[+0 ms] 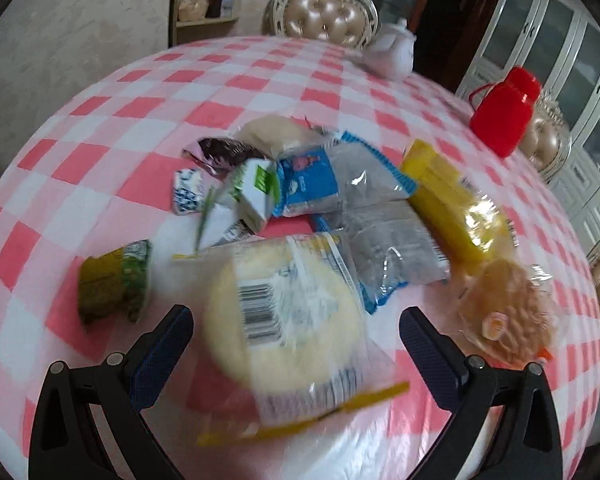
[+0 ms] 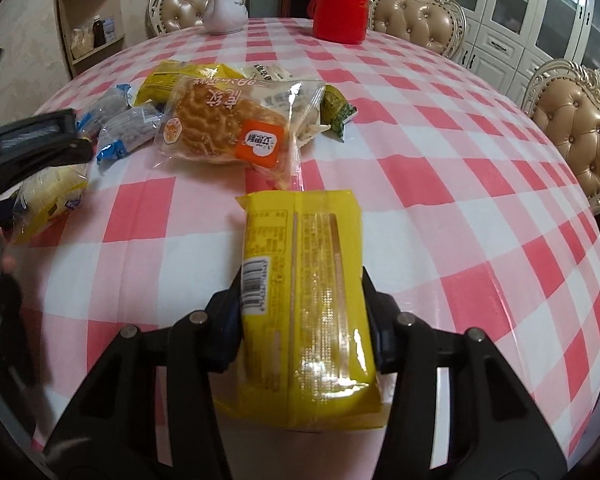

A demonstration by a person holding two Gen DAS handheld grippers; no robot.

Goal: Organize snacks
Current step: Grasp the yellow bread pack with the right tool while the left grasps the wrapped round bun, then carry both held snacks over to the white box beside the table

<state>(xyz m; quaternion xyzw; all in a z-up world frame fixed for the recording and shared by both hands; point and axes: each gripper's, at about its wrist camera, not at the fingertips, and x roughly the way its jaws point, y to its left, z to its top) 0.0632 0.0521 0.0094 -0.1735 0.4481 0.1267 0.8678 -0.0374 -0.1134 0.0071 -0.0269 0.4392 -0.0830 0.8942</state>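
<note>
Right gripper (image 2: 300, 312): clamped on yellow snack packet (image 2: 306, 300), pads pressing both long sides, packet lengthwise between the fingers, barcode at its left edge, far end projecting out over the pink-and-white checked tablecloth (image 2: 440, 184).

Left gripper (image 1: 296, 328): jaws wide apart, blue-padded fingers (image 1: 164, 356) either side of pale round bun in clear wrapper (image 1: 288, 312), barcode label up. Pads not touching the wrapper in the left wrist view; picture blurred.

Remaining snacks heaped mid-table. Left wrist view: green-and-yellow packet (image 1: 114, 282) lying apart to the left of the bun; small blue-and-white sachet (image 1: 188, 196), green-and-white carton (image 1: 254, 190), dark purple packet (image 1: 220, 150) beyond; two blue-edged clear packets (image 1: 364, 216) overlapping in the middle; second yellow packet (image 1: 448, 200) just right of them; brown textured pastry in clear wrapper (image 1: 508, 312) near the right finger.

Right wrist view: same pastry ahead of the held packet, orange label up, resting against the heap; left gripper at the left edge of that view over the bun.

Far edge of table: white teapot (image 2: 225, 10), red flask (image 2: 342, 6), standing well apart from the heap. Tufted chairs (image 2: 418, 14) around the table; white cabinets (image 2: 540, 8) behind.
</note>
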